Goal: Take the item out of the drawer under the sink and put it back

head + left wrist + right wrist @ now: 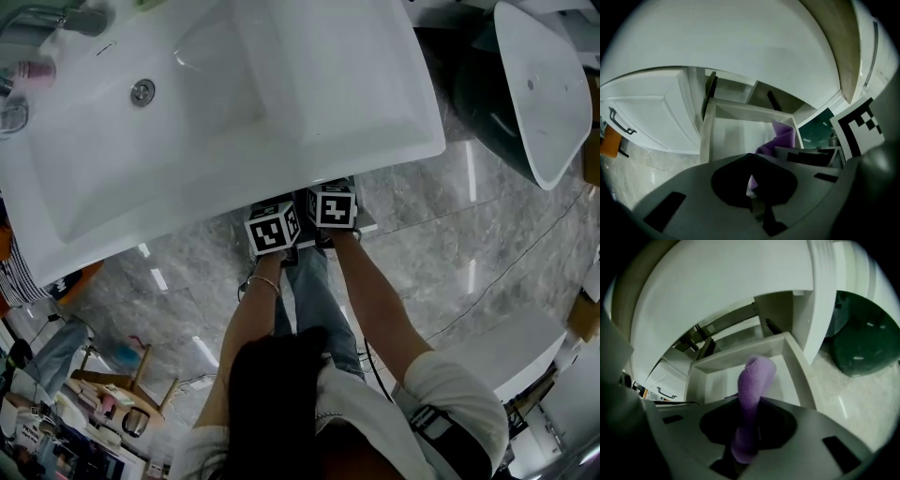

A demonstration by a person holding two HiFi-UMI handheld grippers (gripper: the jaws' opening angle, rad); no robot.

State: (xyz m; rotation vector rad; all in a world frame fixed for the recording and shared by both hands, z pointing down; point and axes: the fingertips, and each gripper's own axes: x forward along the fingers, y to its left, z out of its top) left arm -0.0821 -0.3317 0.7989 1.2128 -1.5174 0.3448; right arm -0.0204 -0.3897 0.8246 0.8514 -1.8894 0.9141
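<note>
My right fingers [717, 423] are clamped on the purple cloth [757, 376], which stands up just ahead of them over the open drawer [799, 369] (its lower end is lost between the pads). My left fingers [729, 183] sit together; the sink [309, 84] hides both from above.

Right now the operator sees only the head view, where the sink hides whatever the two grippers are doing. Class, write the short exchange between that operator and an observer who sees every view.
Operator: Is the drawer open?
Observer: Yes, it is pulled out from under the basin.
Operator: Is the right gripper holding anything?
Observer: Its jaws are clamped on a purple cloth, which stands out past them over the drawer.
</note>
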